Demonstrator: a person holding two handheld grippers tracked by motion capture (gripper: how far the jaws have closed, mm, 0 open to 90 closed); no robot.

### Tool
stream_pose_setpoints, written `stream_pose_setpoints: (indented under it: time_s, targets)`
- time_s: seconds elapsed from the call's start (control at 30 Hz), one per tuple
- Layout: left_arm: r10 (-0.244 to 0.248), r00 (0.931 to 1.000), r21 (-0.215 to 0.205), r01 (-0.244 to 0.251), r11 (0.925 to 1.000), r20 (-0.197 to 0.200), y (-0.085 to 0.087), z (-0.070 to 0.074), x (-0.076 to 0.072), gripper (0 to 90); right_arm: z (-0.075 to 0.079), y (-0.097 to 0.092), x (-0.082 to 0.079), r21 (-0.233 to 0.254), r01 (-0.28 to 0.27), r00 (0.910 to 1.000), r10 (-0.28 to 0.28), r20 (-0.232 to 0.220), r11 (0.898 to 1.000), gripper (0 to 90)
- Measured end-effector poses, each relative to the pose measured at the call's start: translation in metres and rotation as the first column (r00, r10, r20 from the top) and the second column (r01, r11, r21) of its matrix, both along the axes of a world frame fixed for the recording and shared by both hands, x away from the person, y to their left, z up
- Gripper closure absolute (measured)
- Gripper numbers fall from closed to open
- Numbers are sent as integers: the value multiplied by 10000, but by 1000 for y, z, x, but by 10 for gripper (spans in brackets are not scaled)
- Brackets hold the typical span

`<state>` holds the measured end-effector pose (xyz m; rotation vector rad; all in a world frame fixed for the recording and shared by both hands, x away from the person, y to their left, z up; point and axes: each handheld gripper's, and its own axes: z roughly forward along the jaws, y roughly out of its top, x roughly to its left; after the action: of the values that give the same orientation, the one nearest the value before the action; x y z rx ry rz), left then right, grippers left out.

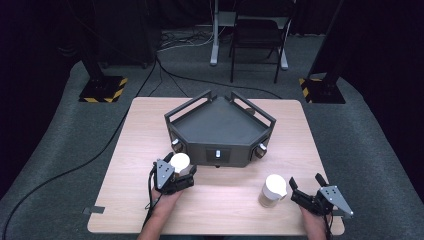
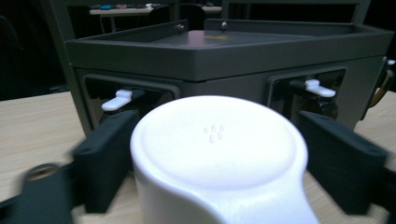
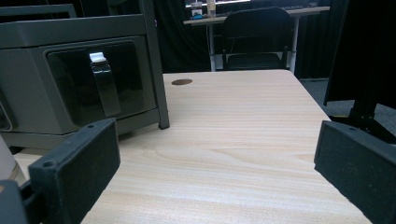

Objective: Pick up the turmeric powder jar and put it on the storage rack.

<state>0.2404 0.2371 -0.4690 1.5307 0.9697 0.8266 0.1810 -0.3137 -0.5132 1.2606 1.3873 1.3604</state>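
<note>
A cup with a white lid (image 1: 180,162) stands on the wooden table just in front of the dark grey machine's left corner. My left gripper (image 1: 178,172) is shut on the cup, and in the left gripper view the black pads (image 2: 105,158) press on both sides of its white lid (image 2: 219,149). A second white-lidded cup (image 1: 272,190) with a tan body stands at the front right. Just to its right, my right gripper (image 1: 306,181) lies open and apart from that cup. Bare table shows between its wide jaws (image 3: 215,172), and the cup's edge (image 3: 5,161) sits at the far left.
The dark grey five-sided machine (image 1: 175,120) with a railed top fills the table's middle, with white levers (image 2: 120,99) in its front recesses. A light wooden table (image 1: 145,130) has bare room at left and right. A chair (image 1: 257,35) and stand bases are on the floor behind.
</note>
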Motion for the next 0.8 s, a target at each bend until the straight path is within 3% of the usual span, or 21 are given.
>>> stream_pose_setpoints:
  time_s: [0.13, 0.8]
  targets:
    - [10, 9999, 119, -8, 9999, -158, -1, 5, 1, 306, 0, 0, 0, 33, 6, 10000, -6, 7, 10000, 0]
    - [-484, 9986, 211, 489, 9986, -222, 10, 9, 4, 308, 0, 0, 0, 27, 5, 10000, -5, 0, 10000, 0]
